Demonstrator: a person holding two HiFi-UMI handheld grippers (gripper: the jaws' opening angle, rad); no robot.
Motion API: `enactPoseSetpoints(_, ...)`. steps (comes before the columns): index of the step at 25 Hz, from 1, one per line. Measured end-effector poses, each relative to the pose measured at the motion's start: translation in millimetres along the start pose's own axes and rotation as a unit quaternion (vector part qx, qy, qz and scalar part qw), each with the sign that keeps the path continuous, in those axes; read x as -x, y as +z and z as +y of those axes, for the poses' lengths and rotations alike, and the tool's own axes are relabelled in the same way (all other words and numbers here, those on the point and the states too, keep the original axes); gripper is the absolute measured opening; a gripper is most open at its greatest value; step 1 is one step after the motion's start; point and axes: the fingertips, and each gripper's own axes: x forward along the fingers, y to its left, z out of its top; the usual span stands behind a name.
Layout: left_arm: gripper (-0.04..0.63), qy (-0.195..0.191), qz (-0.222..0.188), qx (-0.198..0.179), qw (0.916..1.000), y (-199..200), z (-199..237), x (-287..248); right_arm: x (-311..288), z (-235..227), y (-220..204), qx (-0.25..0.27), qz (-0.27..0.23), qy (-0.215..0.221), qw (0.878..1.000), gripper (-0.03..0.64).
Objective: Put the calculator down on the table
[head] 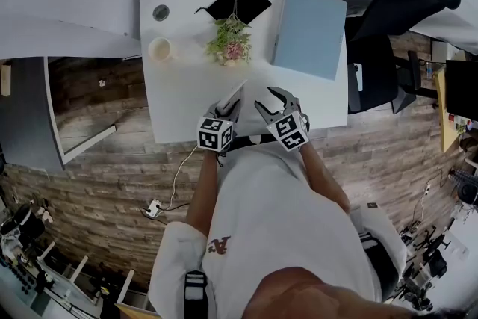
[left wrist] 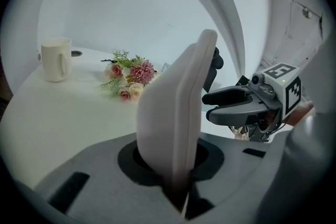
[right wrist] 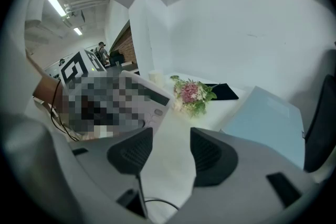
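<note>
The left gripper (head: 226, 110) has its jaws clamped on the flat white plastic calculator (left wrist: 176, 123), held on edge above the white counter (head: 179, 97), seemingly not touching it. Just beside, the right gripper (head: 275, 102) has its 2 jaws wide apart, empty.

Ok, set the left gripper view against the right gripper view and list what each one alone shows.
Left gripper view only: the left tongs clamped on the calculator, seen edge-on. Right gripper view only: a blue folder, a black flat item, the right tongs open and empty. Both: the calculator, the flowers, the white table.
</note>
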Motion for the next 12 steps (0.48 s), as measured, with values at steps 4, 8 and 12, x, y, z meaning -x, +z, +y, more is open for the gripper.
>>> enactPoseSetpoints(4,0.075,-0.005,0.008,0.004,0.9999,-4.8,1.6,-4.6,-4.5,2.5,-4.9,-0.001,0.004,0.006,1.0,0.229)
enactPoseSetpoints(8,0.075,-0.008,0.017,0.01,0.9998,-9.0,2.0,-8.8,-6.1,1.6,-4.2,-0.002,0.002,0.007,1.0,0.229)
enactPoseSetpoints(12,0.075,-0.014,0.023,0.019,0.9995,-14.8,3.0,-11.5,-7.6,4.4,-6.7,-0.003,0.007,0.008,1.0,0.229)
